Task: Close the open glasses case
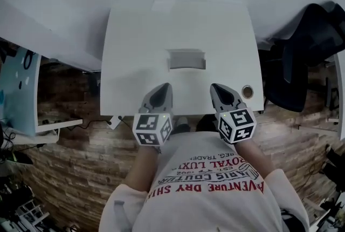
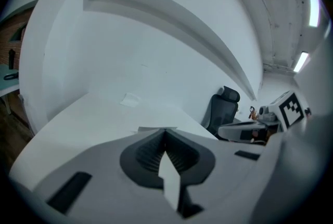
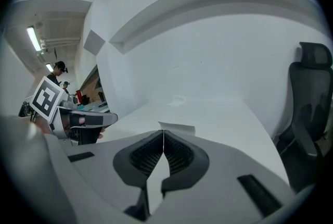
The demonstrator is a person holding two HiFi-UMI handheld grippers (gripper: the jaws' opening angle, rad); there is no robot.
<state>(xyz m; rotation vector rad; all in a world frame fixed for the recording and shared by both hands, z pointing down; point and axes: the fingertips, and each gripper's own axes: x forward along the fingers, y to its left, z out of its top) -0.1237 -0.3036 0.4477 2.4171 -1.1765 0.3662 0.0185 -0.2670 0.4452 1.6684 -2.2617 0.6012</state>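
The glasses case is a pale grey box lying open in the middle of the white table. Both grippers hover over the table's near edge, short of the case. My left gripper is shut and empty, its tips pointing at the case's left end. My right gripper is also shut with nothing held, aimed at the case's right end. In the left gripper view the jaws meet, with an edge of the case just past them. The right gripper view has the closed jaws and the case beyond.
A black office chair stands right of the table. A round cable hole sits at the table's near right corner. A small pale paper lies at the far edge. A white shelf unit stands at left over a brick-patterned floor.
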